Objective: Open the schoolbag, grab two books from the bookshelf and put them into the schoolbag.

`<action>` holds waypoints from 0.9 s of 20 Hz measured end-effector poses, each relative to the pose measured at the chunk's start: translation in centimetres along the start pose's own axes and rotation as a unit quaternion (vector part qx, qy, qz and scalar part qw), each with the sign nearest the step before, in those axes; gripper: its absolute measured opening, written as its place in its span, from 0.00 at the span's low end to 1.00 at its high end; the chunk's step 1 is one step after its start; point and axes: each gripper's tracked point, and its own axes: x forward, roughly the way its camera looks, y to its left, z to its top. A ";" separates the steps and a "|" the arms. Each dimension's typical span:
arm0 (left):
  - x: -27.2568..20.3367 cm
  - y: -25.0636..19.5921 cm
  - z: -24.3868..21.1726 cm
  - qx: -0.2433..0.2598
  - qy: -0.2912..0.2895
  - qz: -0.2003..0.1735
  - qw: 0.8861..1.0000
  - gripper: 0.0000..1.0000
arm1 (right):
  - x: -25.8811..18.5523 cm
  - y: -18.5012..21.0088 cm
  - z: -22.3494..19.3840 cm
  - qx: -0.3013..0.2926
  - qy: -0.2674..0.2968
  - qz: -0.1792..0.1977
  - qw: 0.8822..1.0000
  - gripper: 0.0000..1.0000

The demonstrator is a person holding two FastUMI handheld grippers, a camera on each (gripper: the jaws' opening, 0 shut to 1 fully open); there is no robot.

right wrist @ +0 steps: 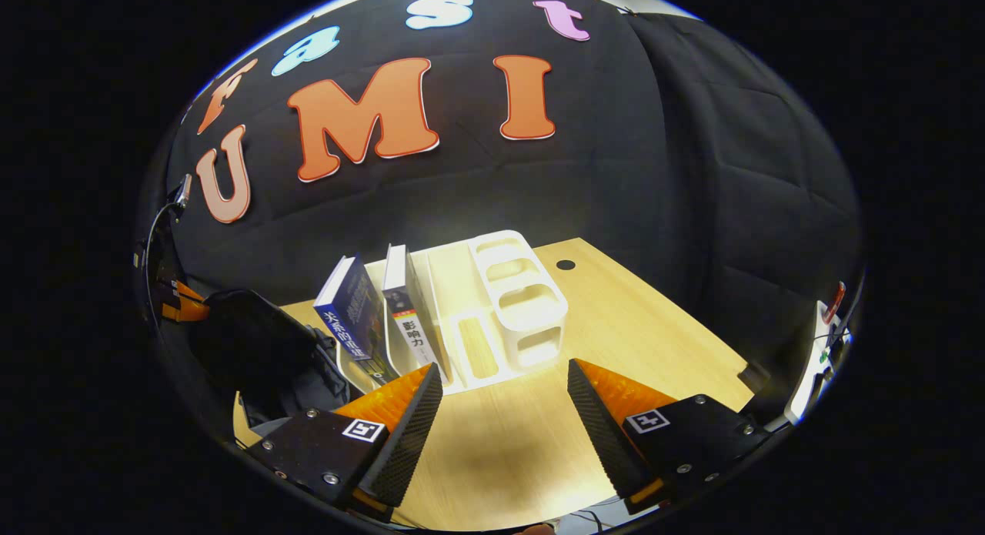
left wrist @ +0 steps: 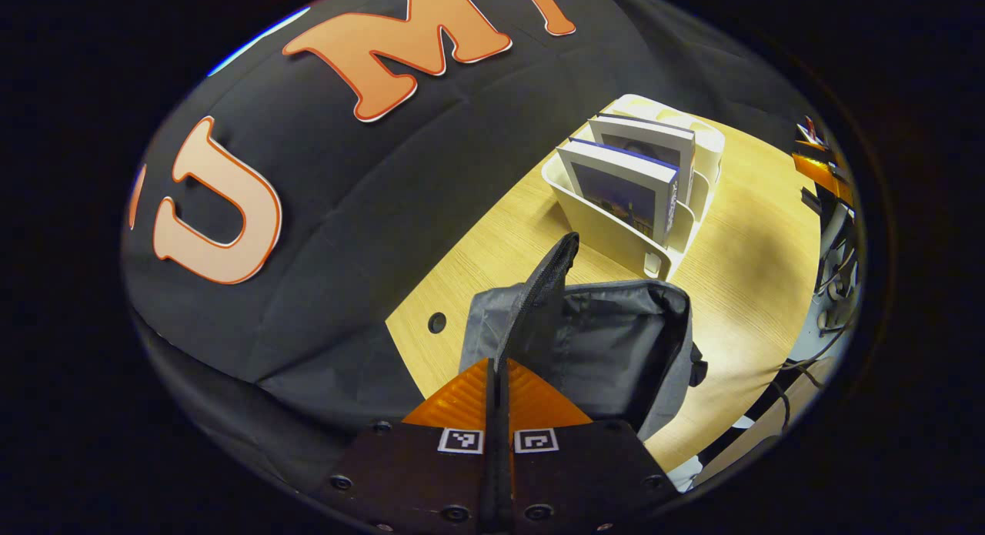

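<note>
Left tool [left wrist: 496, 381] is pressed together on a black strap [left wrist: 548, 277] of the schoolbag [left wrist: 616, 342], both fingers pinching it while the strap rises between them and past them. From my left gripper view I see the grey bag lying on the wooden surface [left wrist: 739, 289] with its mouth held open; its dark lining shows and I can make out nothing inside it. Just beyond the bag stands the white bookshelf [left wrist: 616, 227], a slotted desk rack, with two books upright in separate slots. The nearer book [left wrist: 619, 192] has a dark blue cover, and the farther book [left wrist: 646, 142] stands just behind it, a white divider between them.

Right tool [right wrist: 504, 400] is spread wide, its fingers well apart and holding nothing, hovering over bare wood in front of the rack. In my right gripper view the bookshelf [right wrist: 492, 312] sits just ahead of the fingertips. Its two left slots carry the books: the blue one [right wrist: 350, 312] leans left at the outer end, and the white-spined one [right wrist: 404, 312] stands beside it, nearer the middle. The slots to their right hold nothing, and so do the small stacked compartments at the right end of the rack. At the left of this view, the schoolbag [right wrist: 262, 350] lies dark beside the rack, next to the blue book.
</note>
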 end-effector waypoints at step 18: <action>1.7 2.1 0.7 0.015 -0.035 -0.040 0.998 0.01 | 1.7 19.5 12.0 -0.076 0.146 0.140 0.976 0.98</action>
